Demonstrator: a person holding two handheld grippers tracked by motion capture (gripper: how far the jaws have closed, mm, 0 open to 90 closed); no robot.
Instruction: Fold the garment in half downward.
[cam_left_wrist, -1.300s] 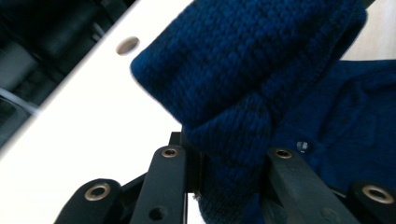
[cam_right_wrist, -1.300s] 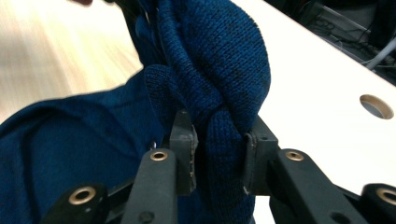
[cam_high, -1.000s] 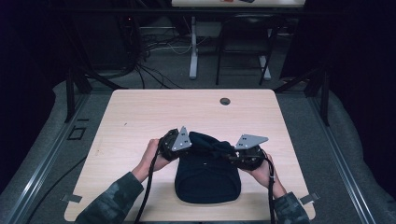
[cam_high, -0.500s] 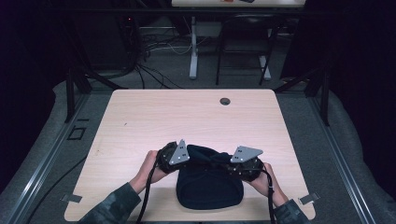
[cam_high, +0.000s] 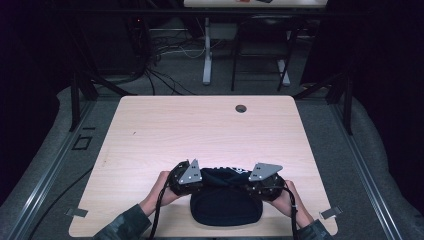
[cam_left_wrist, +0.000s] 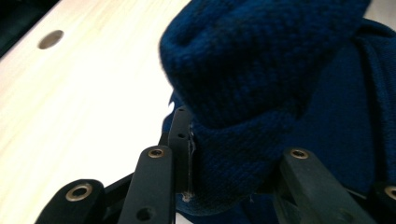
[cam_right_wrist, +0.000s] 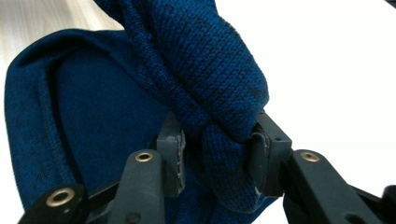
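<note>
A dark blue knitted garment lies bunched near the table's front edge, between my two grippers. My left gripper pinches its left side, and a thick fold of the knit sits clamped between the jaws. My right gripper grips the right side; its jaws are shut on a rolled bundle of the same cloth. The rest of the garment spreads flat on the table beneath. A hand holds each gripper from below.
The light wooden table has a round cable hole near its far edge. Behind the table are desk legs and cables on the floor. Metal rails run along both sides.
Both grippers have drawn back toward the table's front edge with the garment held between them, and the cloth now sits lower and more bunched.
</note>
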